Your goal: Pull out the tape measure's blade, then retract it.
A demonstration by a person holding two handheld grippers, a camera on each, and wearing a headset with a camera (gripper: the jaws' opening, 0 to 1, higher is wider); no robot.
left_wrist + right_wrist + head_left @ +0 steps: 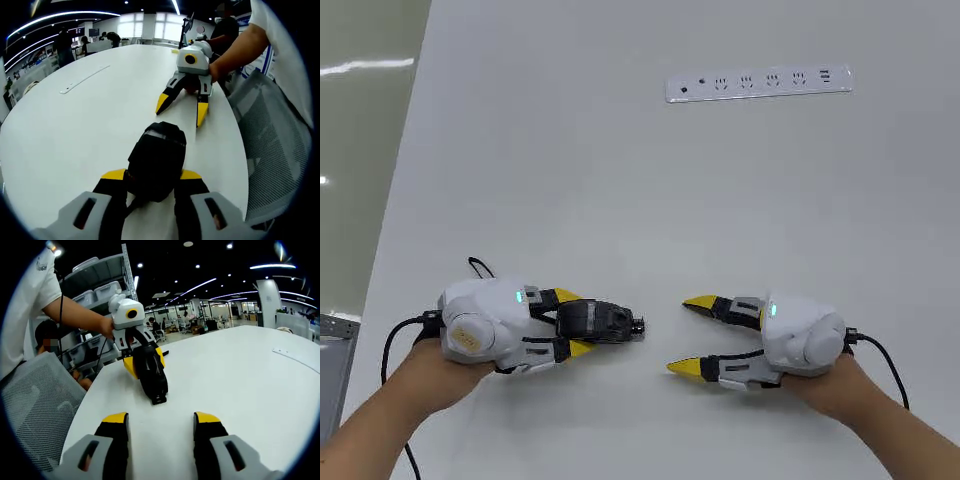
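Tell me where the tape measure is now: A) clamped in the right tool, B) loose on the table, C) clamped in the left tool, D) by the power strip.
C: the left tool is shut on the black tape measure; the right tool stands open and empty.

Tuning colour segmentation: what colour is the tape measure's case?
Black; the tape measure case shows best in the left gripper view.

left gripper [575,321]: rounded white shell, green light, round yellow patch, black jaws tipped yellow | right gripper [680,335]: same white shell, green light, yellow-tipped black jaws | cables [395,331]: black, one per gripper | shirt [30,295]: white, short-sleeved
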